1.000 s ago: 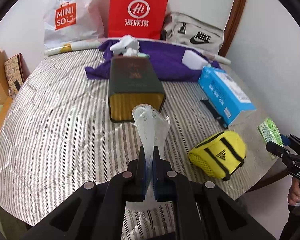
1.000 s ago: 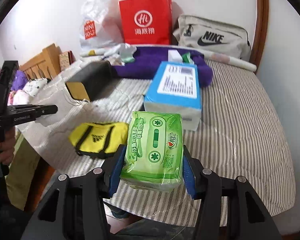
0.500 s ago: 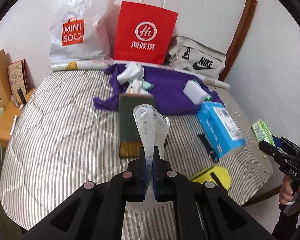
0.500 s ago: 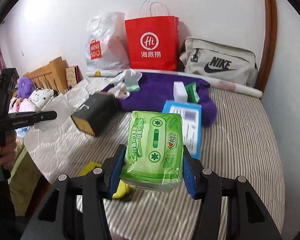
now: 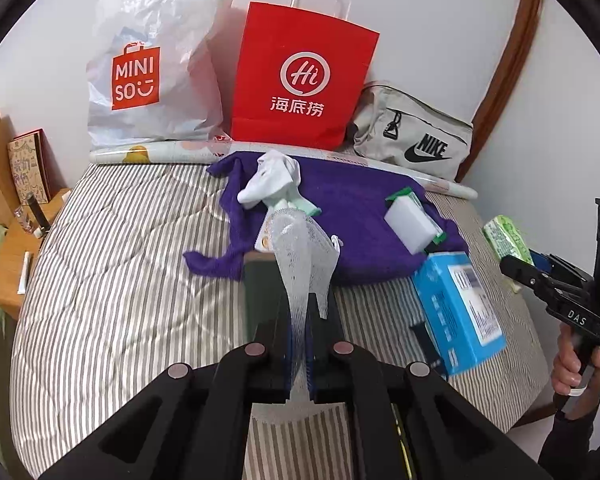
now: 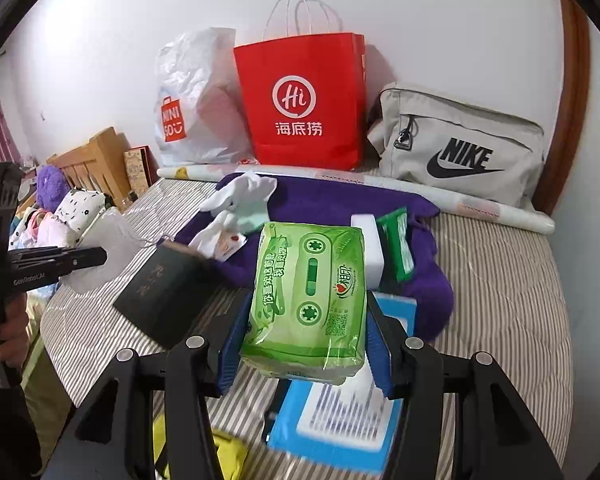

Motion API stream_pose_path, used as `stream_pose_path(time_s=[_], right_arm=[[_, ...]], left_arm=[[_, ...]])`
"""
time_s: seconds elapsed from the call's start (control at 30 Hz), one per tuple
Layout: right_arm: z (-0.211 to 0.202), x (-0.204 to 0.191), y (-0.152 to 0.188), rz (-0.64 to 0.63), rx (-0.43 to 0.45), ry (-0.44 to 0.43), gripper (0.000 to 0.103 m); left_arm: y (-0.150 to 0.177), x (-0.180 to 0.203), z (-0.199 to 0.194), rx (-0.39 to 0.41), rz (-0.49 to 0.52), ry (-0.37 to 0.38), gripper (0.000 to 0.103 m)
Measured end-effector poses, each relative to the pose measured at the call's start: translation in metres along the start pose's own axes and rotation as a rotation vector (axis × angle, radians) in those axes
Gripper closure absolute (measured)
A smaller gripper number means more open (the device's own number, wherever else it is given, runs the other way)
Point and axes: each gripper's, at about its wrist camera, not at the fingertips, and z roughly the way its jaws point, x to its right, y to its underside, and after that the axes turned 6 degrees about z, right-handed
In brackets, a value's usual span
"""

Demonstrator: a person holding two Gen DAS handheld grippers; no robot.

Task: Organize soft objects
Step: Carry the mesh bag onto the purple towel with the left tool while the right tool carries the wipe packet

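My left gripper point(image 5: 300, 344) is shut on a white mesh net point(image 5: 304, 256) that stands up from its pads, held above the striped bed point(image 5: 120, 280). In the right wrist view the same net point(image 6: 108, 248) hangs at the far left. My right gripper point(image 6: 306, 344) is shut on a green tissue pack point(image 6: 308, 296), its blue pads pressing both sides. The left wrist view shows that pack point(image 5: 504, 236) at the right edge, above the bed's side. White socks point(image 5: 272, 180) and a white sponge point(image 5: 412, 228) lie on a purple towel point(image 5: 360, 208).
A dark box point(image 5: 264, 292) and a blue box point(image 5: 456, 312) lie in front of the towel. Against the wall stand a white Miniso bag point(image 5: 148, 80), a red paper bag point(image 5: 300, 80) and a grey Nike bag point(image 5: 416, 140). A yellow pouch point(image 6: 228, 456) lies near the bed's front edge.
Both grippers have risen and moved toward the bags at the wall, each keeping its hold. The yellow pouch has slipped out of the left wrist view.
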Motion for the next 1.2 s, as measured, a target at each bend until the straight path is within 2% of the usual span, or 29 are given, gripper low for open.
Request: stream_pose_path(time_s=[0.2,0.5,0.9,1.1,1.2], right_arm=[[0.035,0.008,-0.029,-0.003,-0.025,0.014,0.05],[0.1,0.011,-0.061,-0.018,-0.129,-0.008,0.05],[0.166,-0.006,-0.058,-0.098,-0.302,-0.025,0.05],[0.189,-0.008,-0.06,-0.107,-0.372,0.001,0.05],[0.198,-0.009,-0.059,-0.108,-0.403,0.0,0.05]], left_arm=[[-0.026,-0.003,0.024,-0.02,0.009,0.001,0.097],[-0.064,-0.009,0.068,-0.047,-0.002,0.03,0.097],[-0.086,-0.006,0.124,-0.126,0.013,0.083,0.097],[-0.092,-0.002,0.145,-0.154,0.013,0.126,0.097],[-0.095,0.0,0.159,-0.185,0.024,0.104,0.097]])
